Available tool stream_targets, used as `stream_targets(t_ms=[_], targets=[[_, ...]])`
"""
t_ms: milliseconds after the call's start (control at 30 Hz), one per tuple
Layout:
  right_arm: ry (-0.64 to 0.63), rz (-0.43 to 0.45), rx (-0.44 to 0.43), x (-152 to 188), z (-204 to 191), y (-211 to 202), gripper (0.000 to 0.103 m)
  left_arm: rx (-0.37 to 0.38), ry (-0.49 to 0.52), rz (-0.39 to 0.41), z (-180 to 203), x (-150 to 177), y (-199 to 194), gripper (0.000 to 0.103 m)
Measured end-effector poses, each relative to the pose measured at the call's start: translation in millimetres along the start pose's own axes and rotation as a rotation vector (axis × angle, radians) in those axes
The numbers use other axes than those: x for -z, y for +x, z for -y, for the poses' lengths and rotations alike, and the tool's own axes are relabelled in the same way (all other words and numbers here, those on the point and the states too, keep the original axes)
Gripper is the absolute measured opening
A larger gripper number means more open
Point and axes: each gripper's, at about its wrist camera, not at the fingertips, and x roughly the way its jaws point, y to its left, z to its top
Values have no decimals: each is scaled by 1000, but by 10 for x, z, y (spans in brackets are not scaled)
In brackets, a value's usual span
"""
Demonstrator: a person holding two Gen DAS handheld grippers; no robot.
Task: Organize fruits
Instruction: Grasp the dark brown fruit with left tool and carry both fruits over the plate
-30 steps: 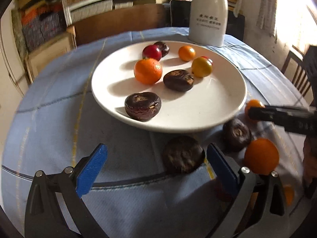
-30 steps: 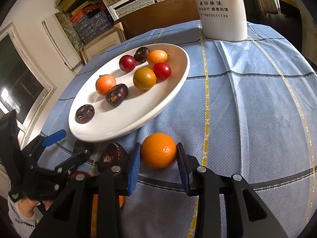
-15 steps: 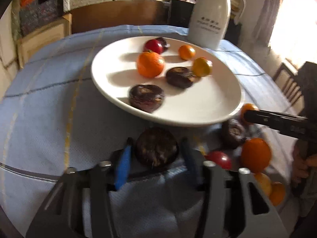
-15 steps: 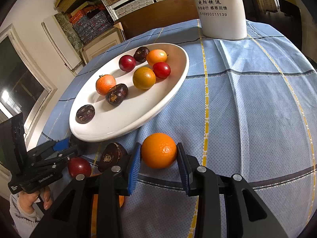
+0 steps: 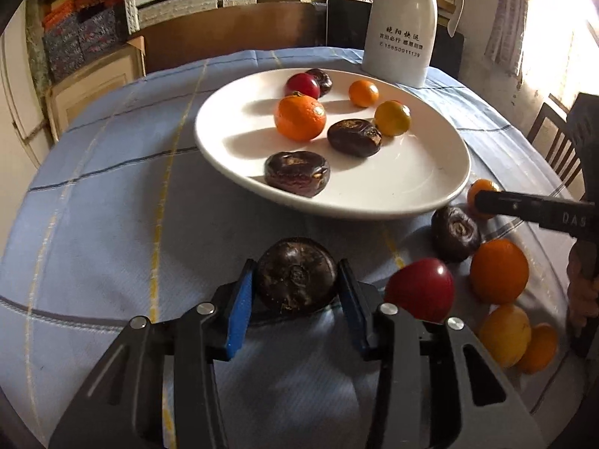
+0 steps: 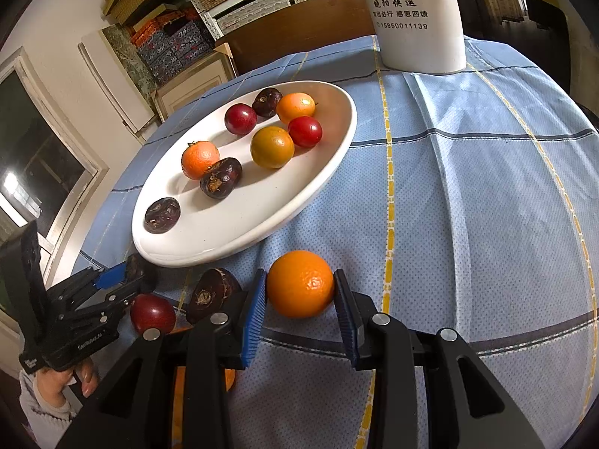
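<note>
A white plate (image 5: 419, 172) (image 6: 239, 224) on the blue checked cloth holds several fruits: oranges, red plums and dark brown wrinkled ones. In front of its near rim, my left gripper (image 5: 295, 299) is closing its jaws, and its blue pads touch both sides of a dark brown fruit (image 5: 295, 275) resting on the cloth. My right gripper (image 6: 301, 295) is shut on an orange (image 6: 299, 282) that sits on the cloth beside the plate. From the left wrist view, a finger of the right gripper (image 5: 524, 205) crosses in front of that orange (image 5: 483, 187).
Loose on the cloth lie another dark fruit (image 5: 455, 232) (image 6: 211, 292), a red plum (image 5: 421, 288) (image 6: 153, 314), an orange (image 5: 498, 271) and a yellow fruit (image 5: 505, 333). A tall white jug (image 5: 404, 26) (image 6: 415, 18) stands behind the plate. A chair (image 5: 561, 146) is at the right.
The left gripper's jaws went from wide open to closed around the dark brown fruit, which now lies between the pads. The right gripper and its orange stayed put.
</note>
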Motion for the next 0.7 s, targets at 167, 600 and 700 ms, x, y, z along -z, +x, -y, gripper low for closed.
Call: stream_targets(t_ms=[167, 600, 700], targets=[[-17, 0, -21, 23, -42, -35, 36, 28, -25, 73, -64, 115, -276, 42], [16, 170, -155, -7, -51, -567, 36, 121, -6, 180, 252, -281, -492, 43], [33, 178, -153, -206, -97, -539, 36, 117, 22, 138, 394, -491, -283, 43]])
